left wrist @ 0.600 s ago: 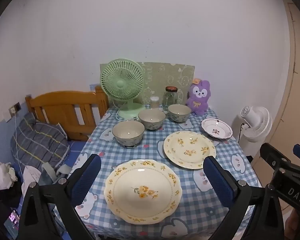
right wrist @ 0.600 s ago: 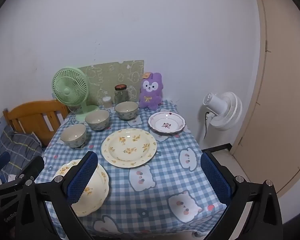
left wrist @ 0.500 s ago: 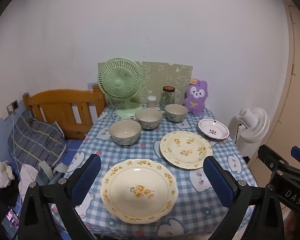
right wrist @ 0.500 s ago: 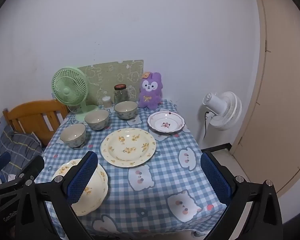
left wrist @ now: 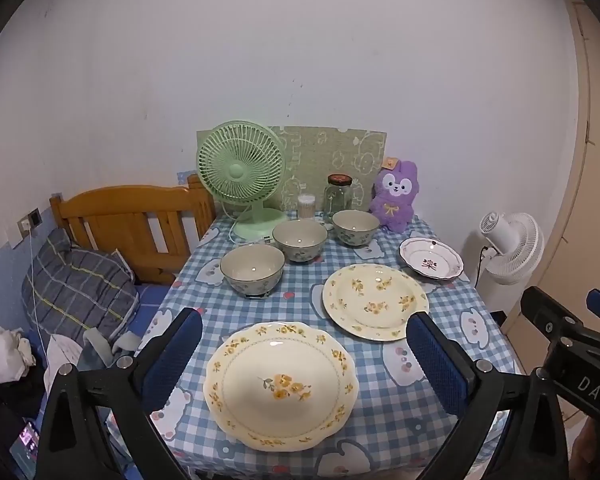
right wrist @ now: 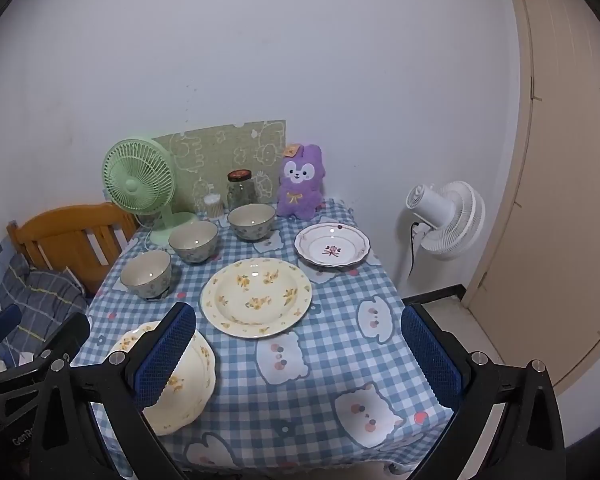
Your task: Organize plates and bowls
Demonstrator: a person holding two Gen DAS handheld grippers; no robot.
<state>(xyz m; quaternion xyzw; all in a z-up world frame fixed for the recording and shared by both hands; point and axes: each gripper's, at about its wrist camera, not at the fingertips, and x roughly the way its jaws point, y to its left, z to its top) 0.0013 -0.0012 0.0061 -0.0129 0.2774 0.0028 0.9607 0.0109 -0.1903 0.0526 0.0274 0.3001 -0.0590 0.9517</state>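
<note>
On the blue checked tablecloth [left wrist: 396, 412] lie a scalloped cream plate [left wrist: 281, 385] at the front, a round cream plate with yellow flowers [left wrist: 374, 301] behind it, and a small white plate with a red motif [left wrist: 431, 257] at the right. Three bowls stand in a diagonal row: near [left wrist: 252, 269], middle [left wrist: 299, 239], far [left wrist: 355, 227]. My left gripper [left wrist: 304, 364] is open and empty above the scalloped plate. My right gripper [right wrist: 298, 354] is open and empty over the table's front, with the scalloped plate [right wrist: 184, 380] at its left finger and the round plate [right wrist: 256, 297] ahead.
A green desk fan [left wrist: 240, 172], a glass jar [left wrist: 338, 197], a small container [left wrist: 306, 205] and a purple plush [left wrist: 395, 196] stand along the back edge. A wooden bed frame [left wrist: 128, 220] is at the left, a white floor fan [right wrist: 446, 216] and a door [right wrist: 572, 200] at the right.
Both grippers have shifted only slightly; the left wrist view has drifted a little, so the table sits marginally lower and nearer. Nothing on the table has moved.
</note>
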